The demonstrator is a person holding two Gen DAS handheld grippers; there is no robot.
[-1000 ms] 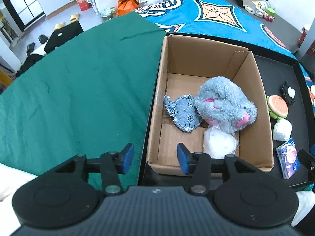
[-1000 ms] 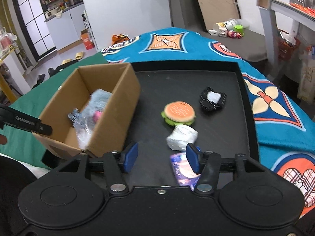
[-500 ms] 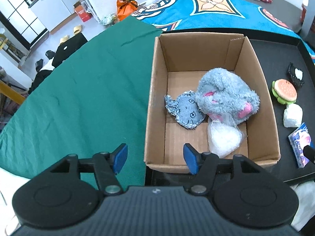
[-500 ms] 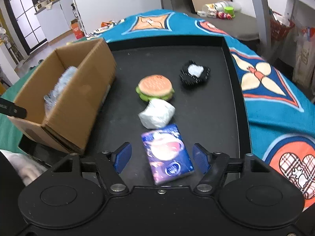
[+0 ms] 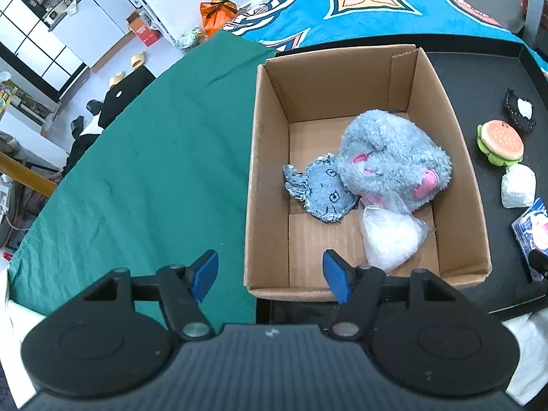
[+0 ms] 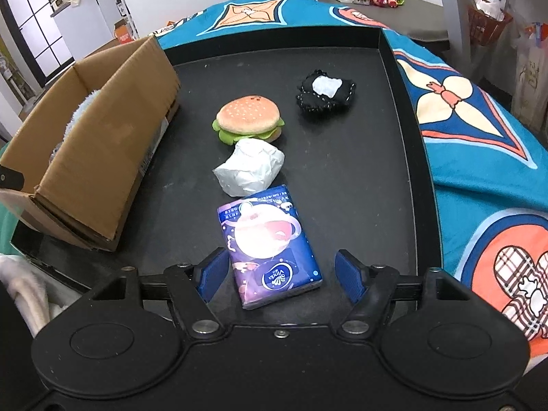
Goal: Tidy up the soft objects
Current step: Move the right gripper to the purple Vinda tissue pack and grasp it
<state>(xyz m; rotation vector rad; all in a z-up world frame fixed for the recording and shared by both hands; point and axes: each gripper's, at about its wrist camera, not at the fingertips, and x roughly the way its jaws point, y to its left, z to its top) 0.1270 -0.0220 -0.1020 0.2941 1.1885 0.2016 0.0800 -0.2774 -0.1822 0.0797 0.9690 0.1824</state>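
An open cardboard box (image 5: 267, 171) holds a grey plush toy (image 5: 390, 157), a small denim toy (image 5: 322, 191) and a clear bag of white stuff (image 5: 390, 236). My left gripper (image 5: 270, 275) hovers above the box's near left corner; its jaws are opening and hold nothing. On the black tray (image 6: 342, 188) lie a burger plush (image 6: 248, 118), a white wrapped wad (image 6: 250, 166), a black pouch (image 6: 325, 94) and a purple tissue pack (image 6: 267, 239). My right gripper (image 6: 281, 275) is open, low over the tray. The tissue pack's near end lies between its fingers, with gaps on both sides.
The box (image 6: 102, 144) stands at the tray's left end. A green cloth (image 5: 154, 154) covers the table left of the box. A blue patterned cloth (image 6: 479, 171) lies right of and behind the tray. The tray has a raised rim.
Both grippers' jaws have widened. The right gripper has sunk toward the tray, and the tissue pack now lies between its fingers. The left gripper has shifted slightly over the box's near corner.
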